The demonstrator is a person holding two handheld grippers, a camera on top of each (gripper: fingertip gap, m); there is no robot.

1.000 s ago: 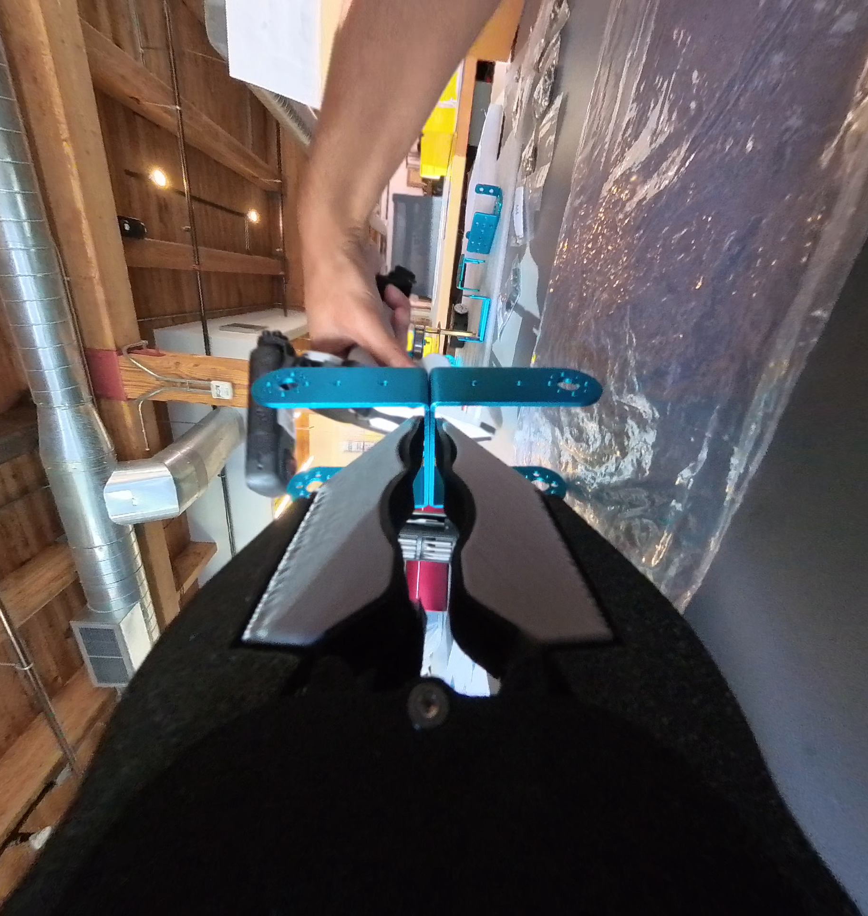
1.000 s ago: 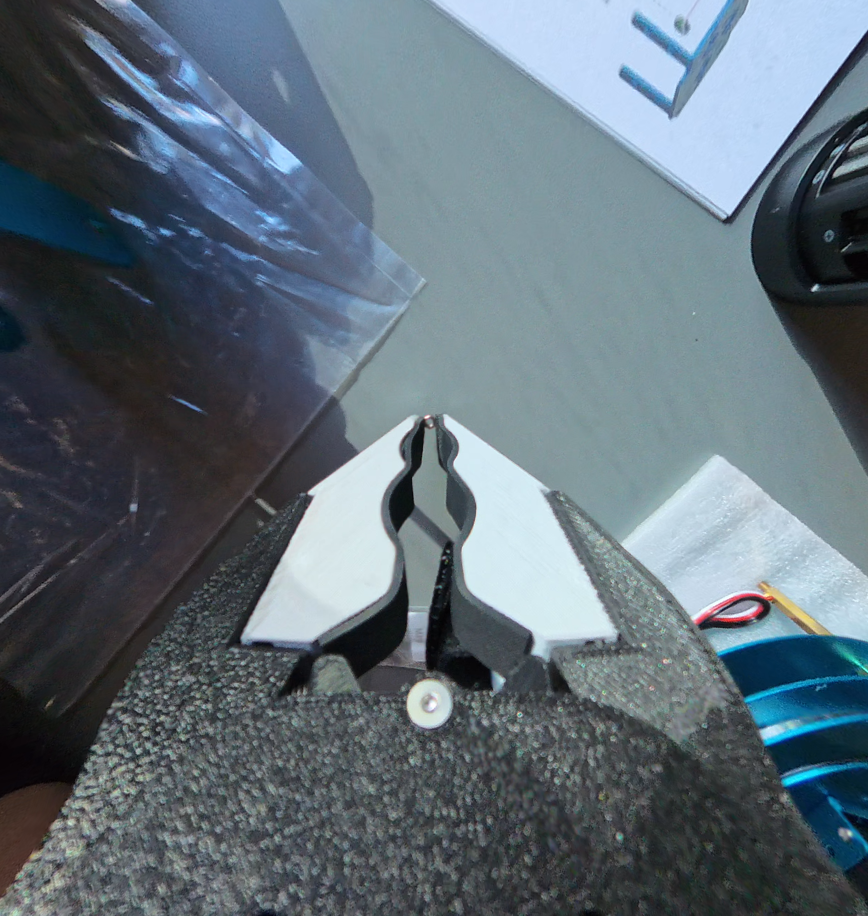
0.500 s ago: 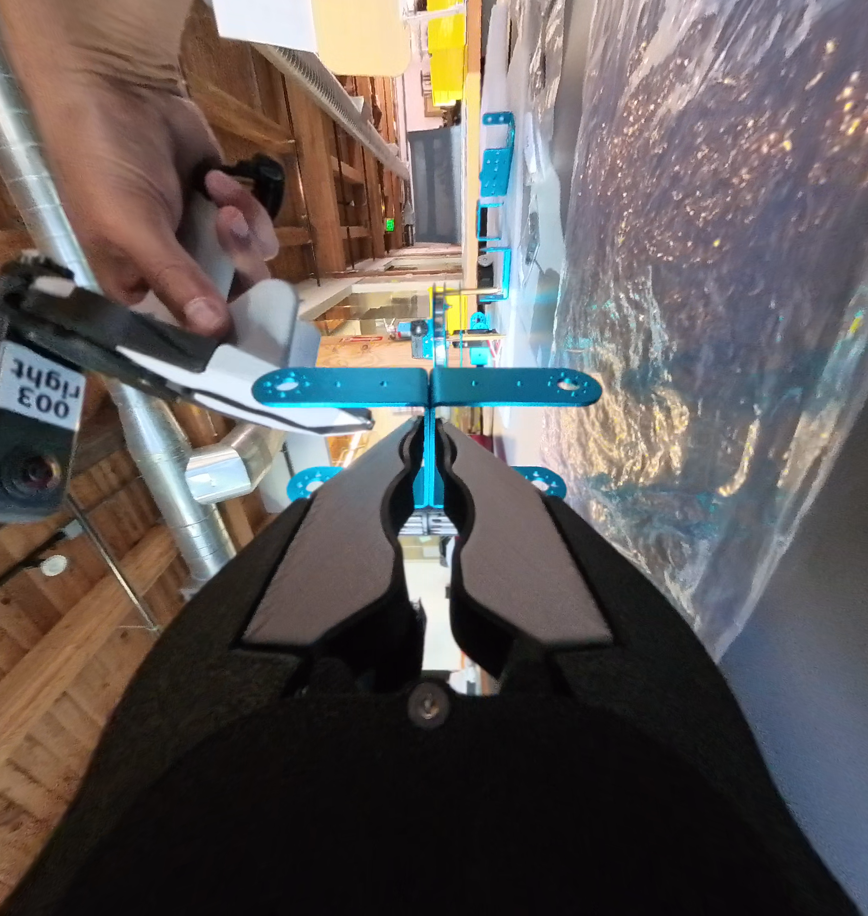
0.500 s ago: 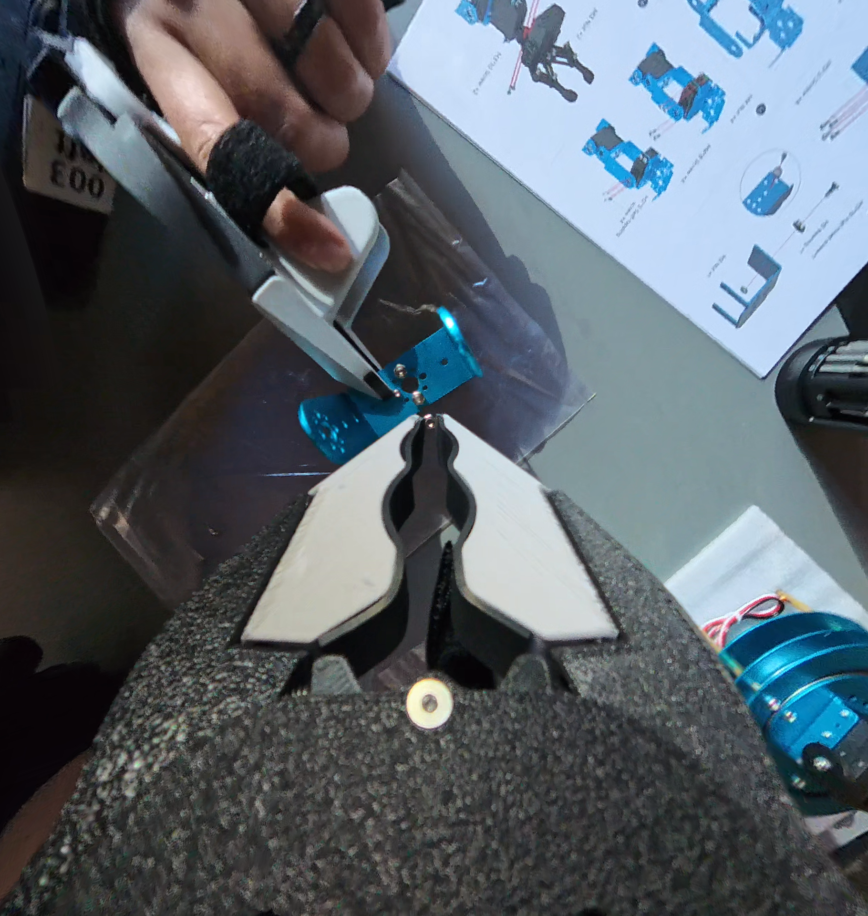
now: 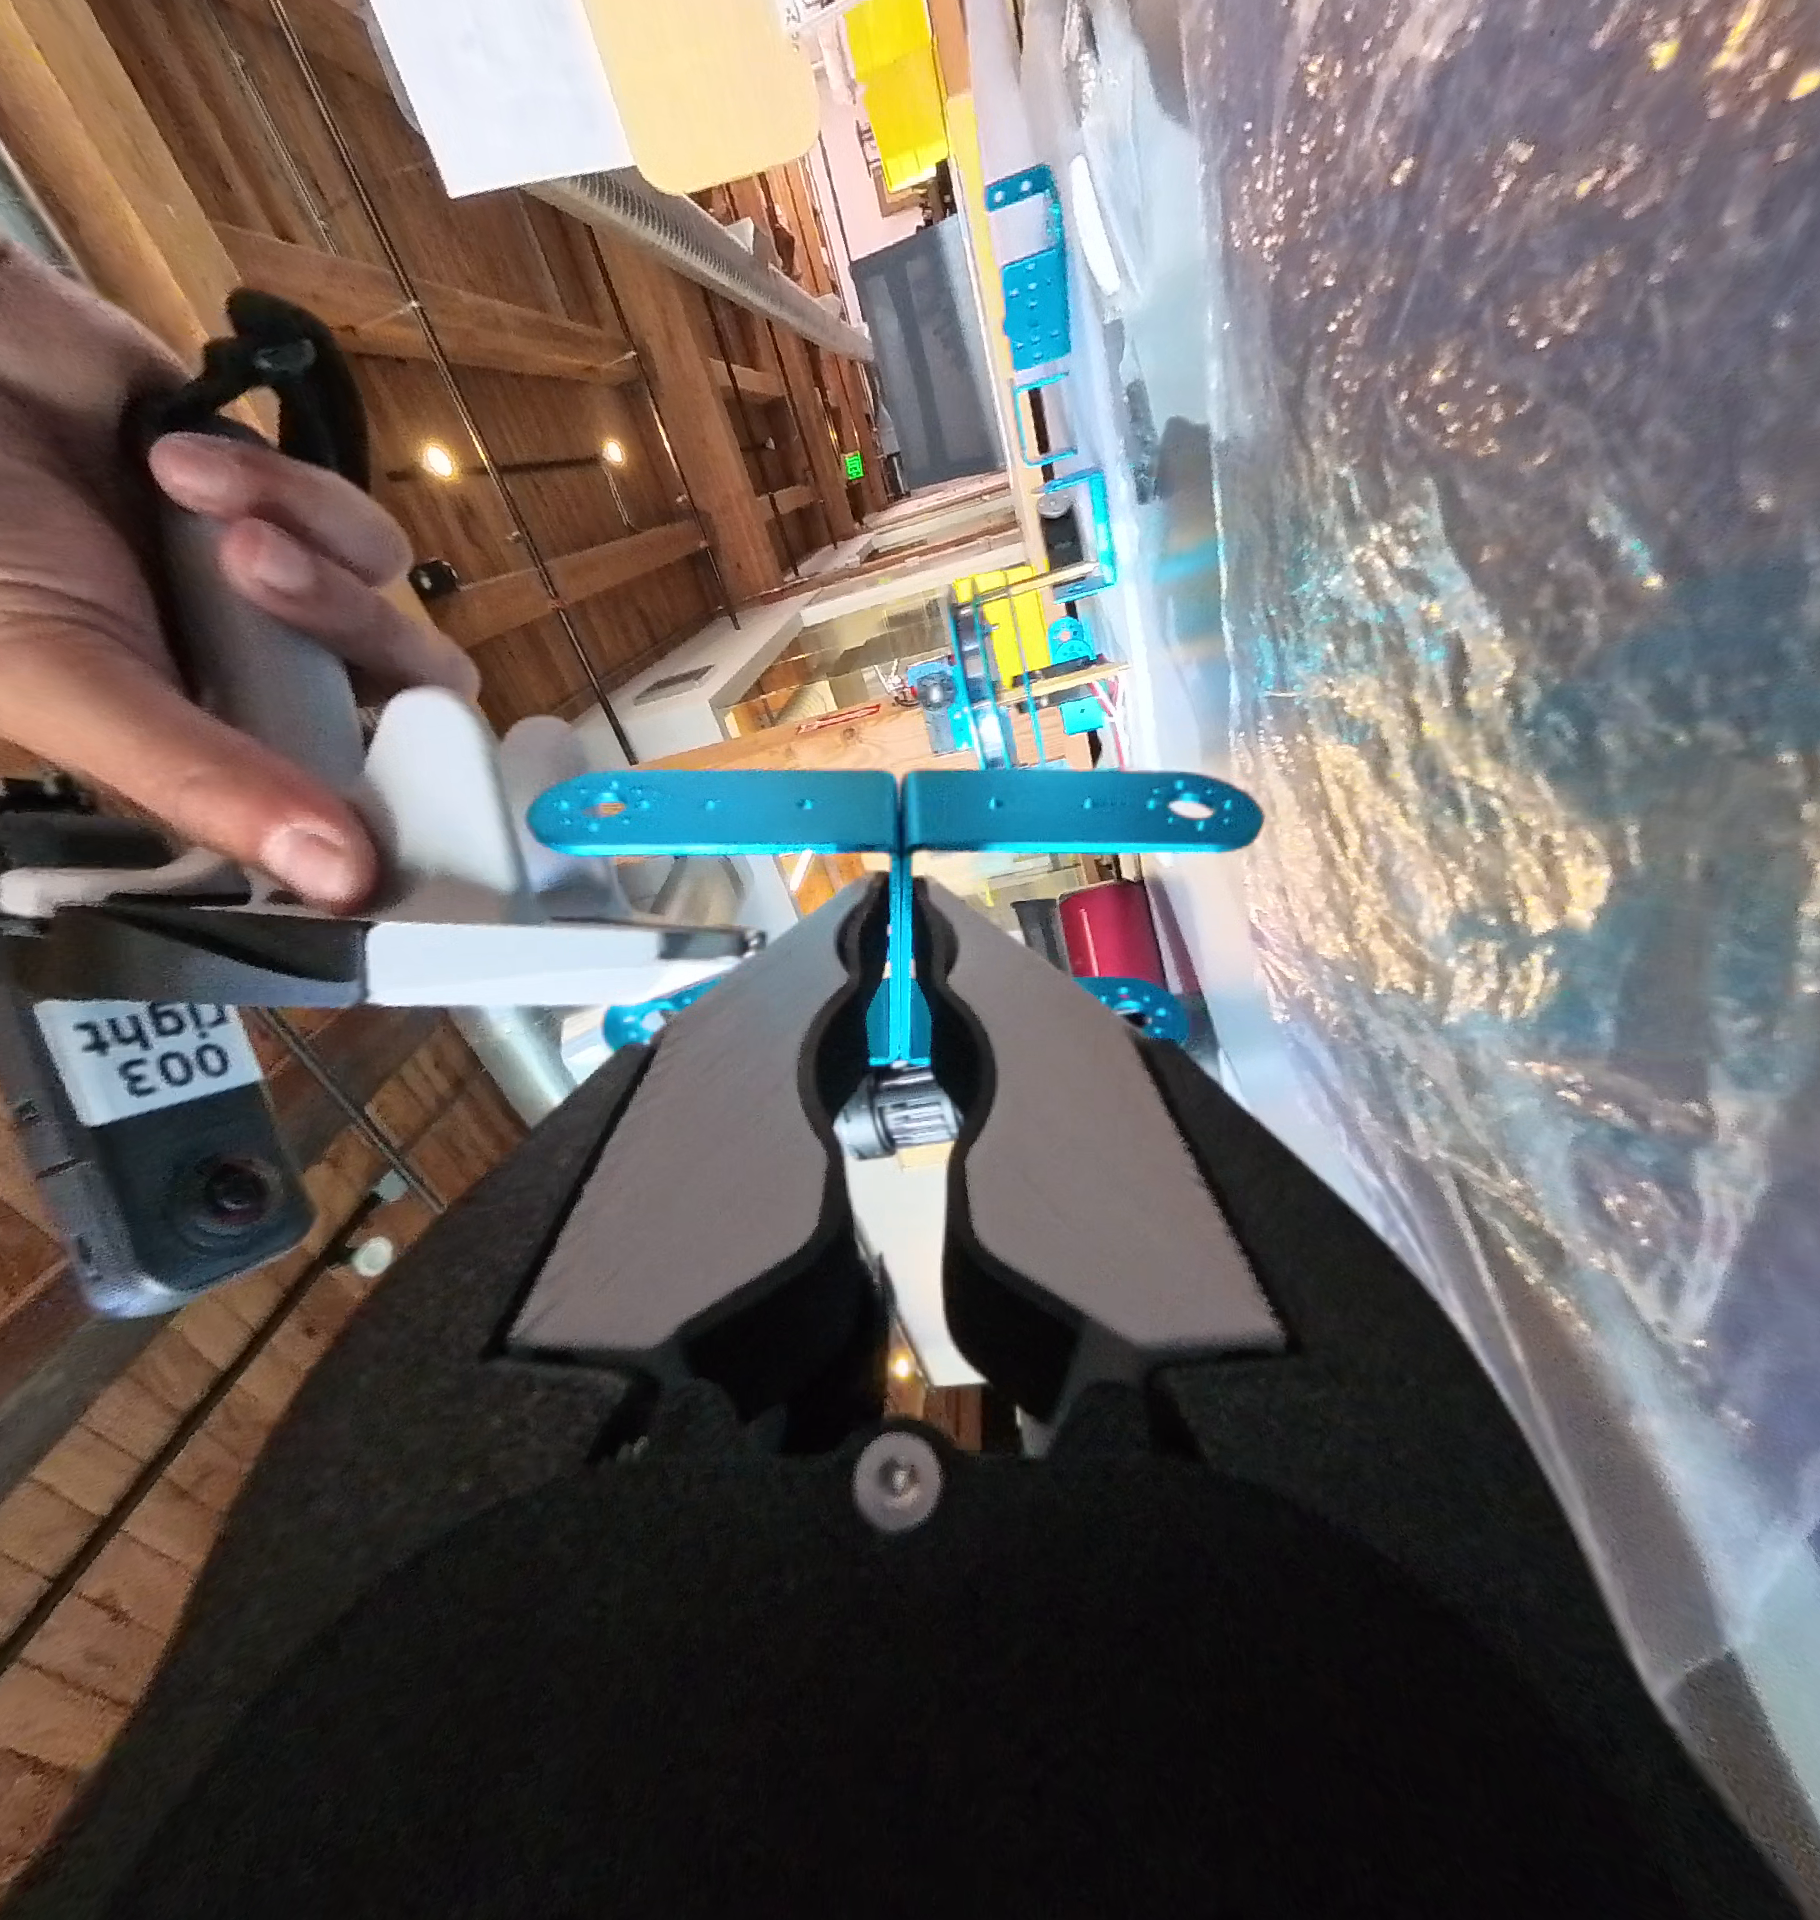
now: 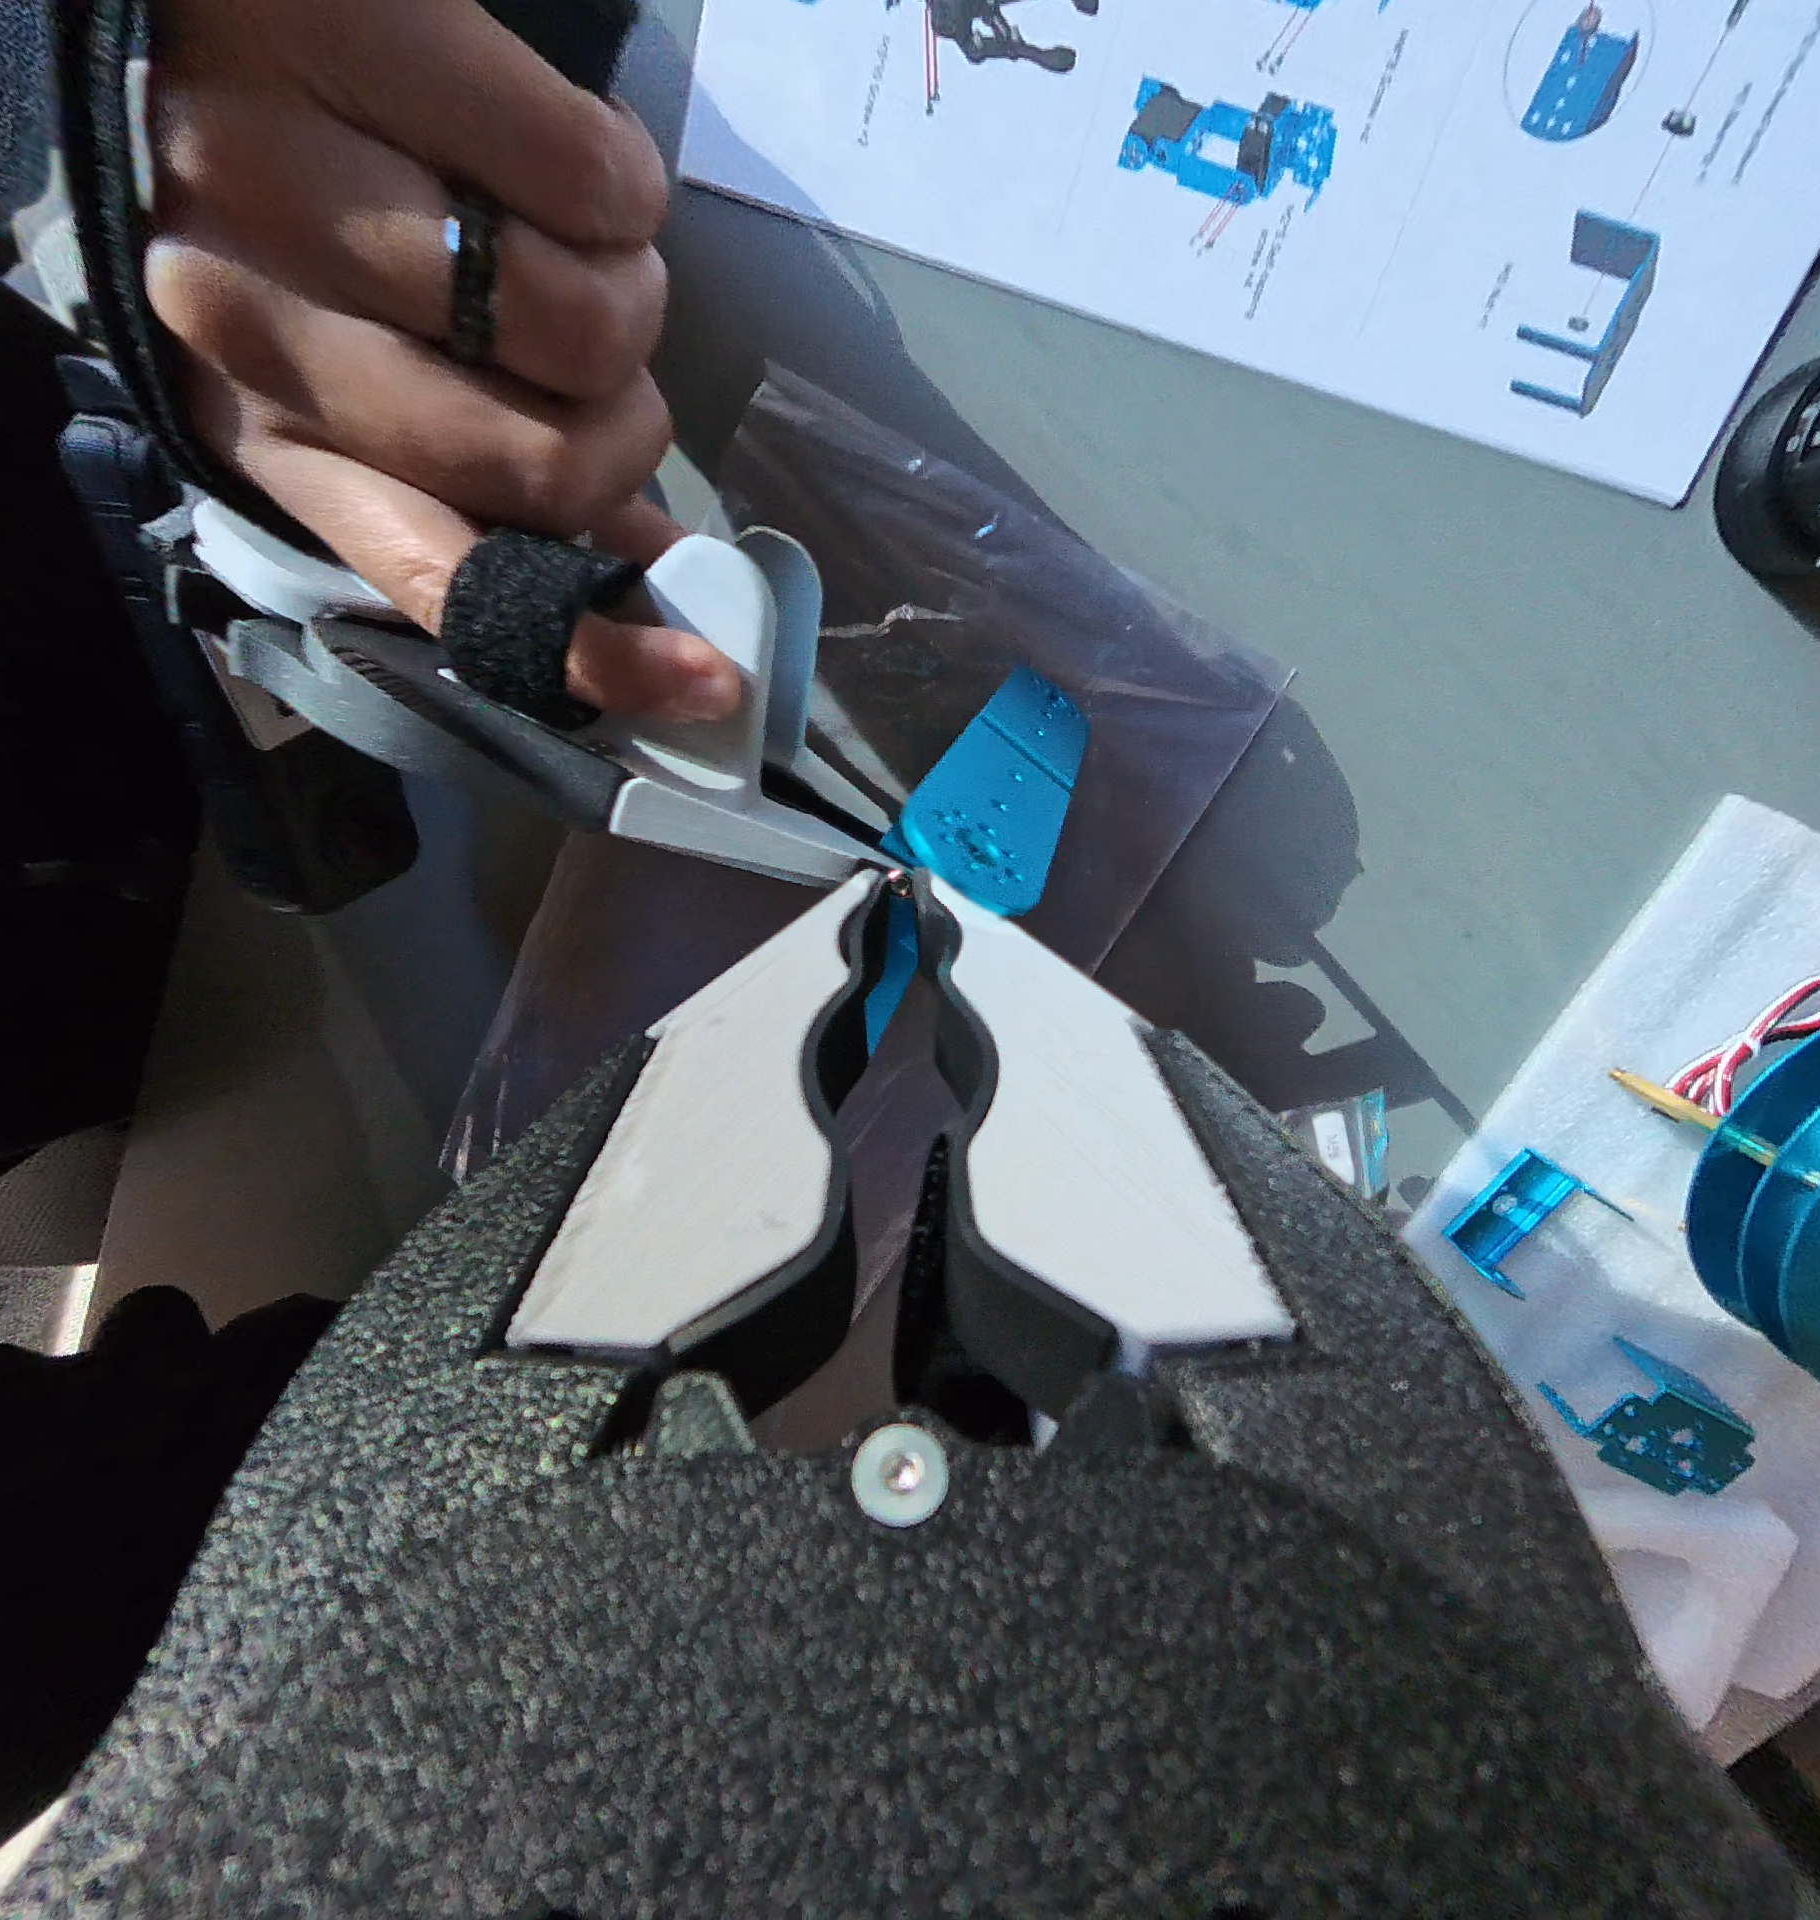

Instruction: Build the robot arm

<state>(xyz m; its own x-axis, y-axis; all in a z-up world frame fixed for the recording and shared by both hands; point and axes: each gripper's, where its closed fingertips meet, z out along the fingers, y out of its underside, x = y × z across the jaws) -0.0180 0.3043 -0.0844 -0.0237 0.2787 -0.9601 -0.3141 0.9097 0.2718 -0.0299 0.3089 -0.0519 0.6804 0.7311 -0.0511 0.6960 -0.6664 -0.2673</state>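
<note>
Black foam housing fills the lower half of both views and hides whatever lies under each tool. In the left wrist view the left gripper is closed on a blue metal bracket: the middle web of the bracket is pinched between the two grey fingers, and its two perforated arms spread left and right just beyond the tips. The lower part of the bracket is covered by the fingers, so only two small blue ends show beside them. From the left side the right gripper comes in almost level, held by a hand; its tip is just beside the bracket. In the right wrist view the right gripper has its jaws nearly together, and a very small shiny piece, maybe a screw, sits at the tips; it is too small to identify with certainty. This tip is touching or almost touching the bracket; I cannot tell which. Below lies a clear plastic bag on a grey table. Farther away are a printed instruction sheet, cut off at the top, and white foam with blue parts at the right edge.
</note>
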